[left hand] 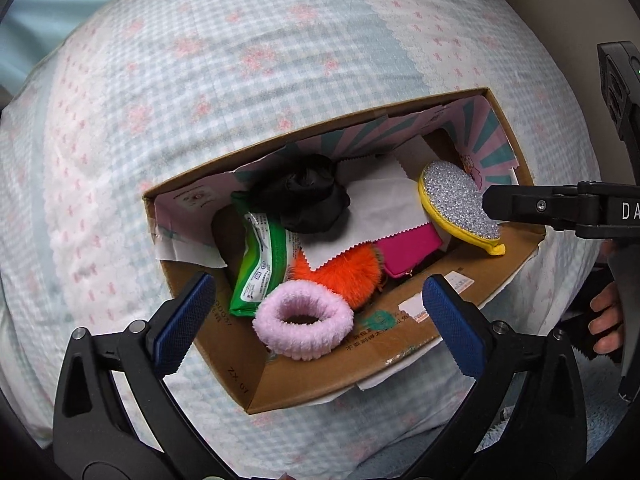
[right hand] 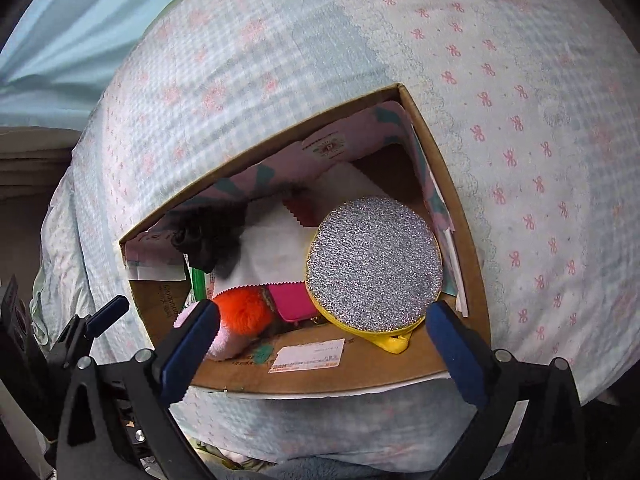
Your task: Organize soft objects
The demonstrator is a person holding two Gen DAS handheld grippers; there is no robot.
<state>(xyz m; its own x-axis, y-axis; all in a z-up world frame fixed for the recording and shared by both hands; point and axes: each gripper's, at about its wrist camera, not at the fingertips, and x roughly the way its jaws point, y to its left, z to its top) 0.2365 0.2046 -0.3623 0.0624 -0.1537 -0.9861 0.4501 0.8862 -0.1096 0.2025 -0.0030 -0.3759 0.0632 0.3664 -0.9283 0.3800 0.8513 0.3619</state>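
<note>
Bedspread (left hand: 160, 100) w/ box (left hand: 460, 304); both claws wide, rim prob. clear.

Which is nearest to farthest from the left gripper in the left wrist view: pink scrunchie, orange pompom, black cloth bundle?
From the left gripper:
1. Pink scrunchie, between its fingers, at the box's near wall.
2. Orange pompom, just behind.
3. Black cloth bundle, at the far wall.

I see soft, even daylight in both wrist views, with no glare. Ahead of my fingers the cardboard box (left hand: 400, 344) is sharp, its far inner corners shadowed. Fisheye bending bulges the bedding (right hand: 520, 120) outward, and the edges fall to black vignette, slightly blurred.
</note>
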